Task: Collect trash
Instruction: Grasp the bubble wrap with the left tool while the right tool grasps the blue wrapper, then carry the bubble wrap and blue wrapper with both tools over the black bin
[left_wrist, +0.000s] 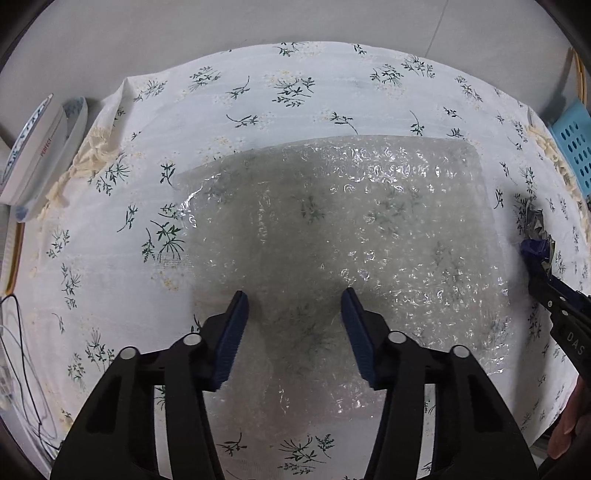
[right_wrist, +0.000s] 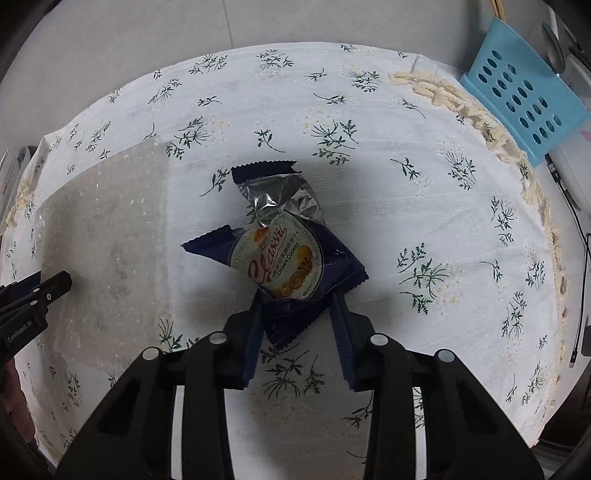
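Observation:
A clear sheet of bubble wrap (left_wrist: 332, 206) lies on the flower-printed tablecloth (left_wrist: 258, 103). My left gripper (left_wrist: 293, 293) points down onto its near part, and the sheet is puckered into a fold between the blue pads, which press on it. In the right wrist view a crumpled dark blue cookie wrapper (right_wrist: 284, 254) with a silver inside lies mid-table. My right gripper (right_wrist: 297, 304) is shut on its near end, one pad against each side. The bubble wrap (right_wrist: 103, 229) shows at the left there, and the cookie wrapper (left_wrist: 537, 229) at the right edge of the left wrist view.
A light blue perforated basket (right_wrist: 524, 99) stands off the table's far right corner. A white box with red lettering (left_wrist: 37, 155) and a patterned plate sit beyond the left edge. Cables (left_wrist: 22, 369) hang at the left, and another cable (right_wrist: 580, 236) runs along the right side.

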